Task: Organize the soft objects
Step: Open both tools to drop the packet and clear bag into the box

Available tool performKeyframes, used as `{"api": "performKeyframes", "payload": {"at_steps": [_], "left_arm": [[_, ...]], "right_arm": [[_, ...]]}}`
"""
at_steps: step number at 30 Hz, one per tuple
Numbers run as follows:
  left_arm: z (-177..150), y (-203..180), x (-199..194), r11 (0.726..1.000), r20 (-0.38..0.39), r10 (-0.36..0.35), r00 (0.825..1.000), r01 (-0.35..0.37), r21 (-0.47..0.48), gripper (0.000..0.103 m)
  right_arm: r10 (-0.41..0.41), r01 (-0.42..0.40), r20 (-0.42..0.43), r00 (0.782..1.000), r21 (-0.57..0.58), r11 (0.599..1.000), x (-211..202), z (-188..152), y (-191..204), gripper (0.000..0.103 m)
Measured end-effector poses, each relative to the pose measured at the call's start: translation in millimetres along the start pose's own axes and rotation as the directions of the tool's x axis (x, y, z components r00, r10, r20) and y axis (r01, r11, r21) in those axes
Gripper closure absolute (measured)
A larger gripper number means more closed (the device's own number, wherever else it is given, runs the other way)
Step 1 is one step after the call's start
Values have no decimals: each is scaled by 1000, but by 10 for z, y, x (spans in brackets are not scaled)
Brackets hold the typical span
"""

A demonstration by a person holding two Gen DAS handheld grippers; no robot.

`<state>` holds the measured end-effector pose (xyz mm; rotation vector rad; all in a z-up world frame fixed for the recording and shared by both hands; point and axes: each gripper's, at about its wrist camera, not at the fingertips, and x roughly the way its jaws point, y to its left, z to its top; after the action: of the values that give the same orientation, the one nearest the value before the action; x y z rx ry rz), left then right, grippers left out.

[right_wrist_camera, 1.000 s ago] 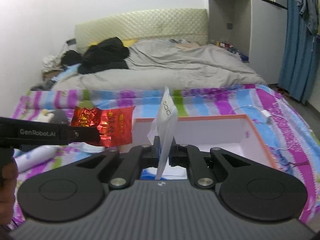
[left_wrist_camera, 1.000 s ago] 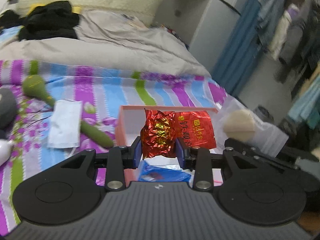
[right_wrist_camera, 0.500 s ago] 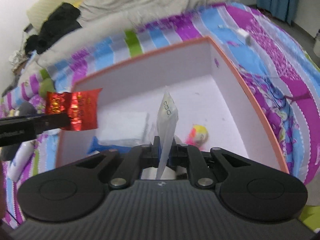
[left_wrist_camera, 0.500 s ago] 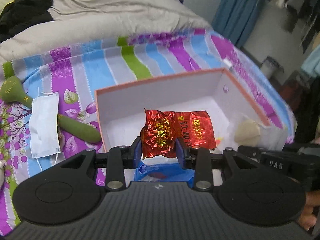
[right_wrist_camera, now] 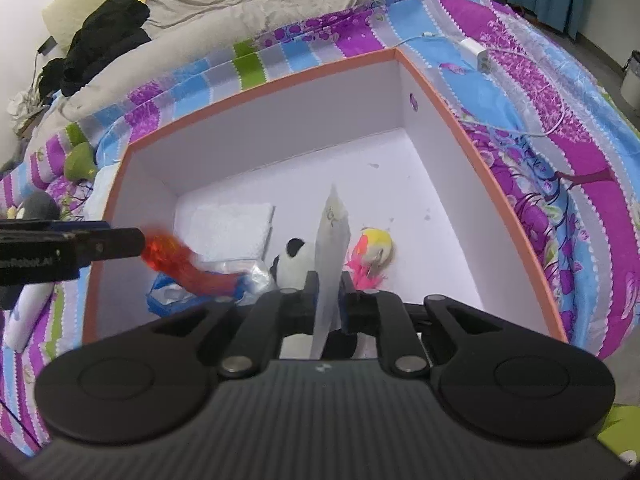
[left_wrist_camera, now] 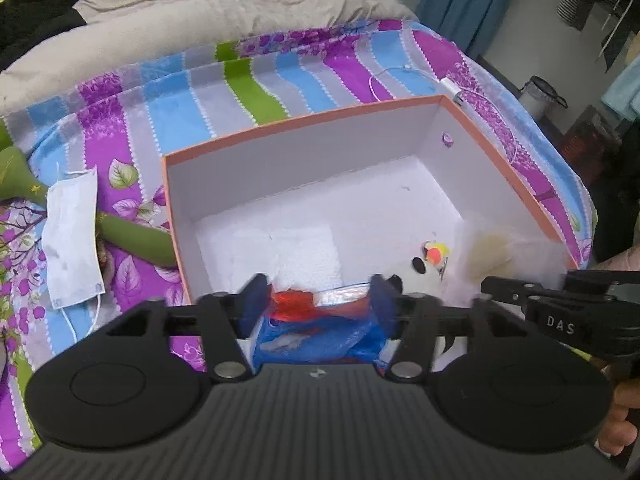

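In the left wrist view, the left gripper (left_wrist_camera: pixel 318 294) is released, its jaws spread wide, with the red foil packet (left_wrist_camera: pixel 294 302) blurred between them and lying loose over a blue plastic bag (left_wrist_camera: pixel 320 340) just below. Ahead of the gripper sits the orange-rimmed box (left_wrist_camera: pixel 304 120) on the striped bedsheet (left_wrist_camera: pixel 168 112). Inside it, a white folded cloth (left_wrist_camera: pixel 296 252) lies just beyond the gripper and a panda plush (left_wrist_camera: pixel 422 274) sits to its right. Left of the gripper, outside the box, a face mask (left_wrist_camera: pixel 72 236) lies across a green plush (left_wrist_camera: pixel 136 234)

In the right wrist view, the right gripper (right_wrist_camera: pixel 329 300) is clenched on a clear plastic pouch (right_wrist_camera: pixel 330 248) standing upright between its jaws, over the box. The panda plush (right_wrist_camera: pixel 294 262) lies just left of the pouch and a pink and yellow toy (right_wrist_camera: pixel 372 252) just right of it. The left gripper (right_wrist_camera: pixel 132 242) reaches in from the left, the red packet (right_wrist_camera: pixel 180 264) smeared below its tip
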<state>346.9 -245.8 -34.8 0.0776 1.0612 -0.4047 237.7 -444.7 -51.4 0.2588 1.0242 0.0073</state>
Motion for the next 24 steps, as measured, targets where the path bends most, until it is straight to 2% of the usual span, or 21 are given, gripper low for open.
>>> {"api": "performKeyframes", "payload": {"at_steps": [1,2,3,7,11,19,24], "left_arm": [[-9,-3,-27,1000,11,2,1000,-2,5,38],[-17,-5,-51,1000,19,5,1000,-6,9,38],[-30,-4,-92,1000,34,8,999,-9,12,38],[-107,-13,-283,1000,93,20,995,-22,17,38],[-284,-55,-584,999,176,24,984,-31,35,38],[-831,-107,-1180,999,326,23,945,-35,32,38],[-1206,-86,-1447,1000,378,17,926,-23,10,38]], "right_arm": [[-8,8,5,1000,-1,1000,-13,3,-2,58],[-14,14,10,1000,1,1000,-28,3,-5,51],[-17,16,18,1000,8,1000,-53,-2,-12,49],[-21,22,57,998,-2,1000,-167,-46,-12,50],[4,-4,103,995,-6,1000,-326,-153,10,50],[56,-47,242,969,-44,998,-744,-540,182,50],[88,-59,305,948,-102,993,-973,-820,366,50]]}}
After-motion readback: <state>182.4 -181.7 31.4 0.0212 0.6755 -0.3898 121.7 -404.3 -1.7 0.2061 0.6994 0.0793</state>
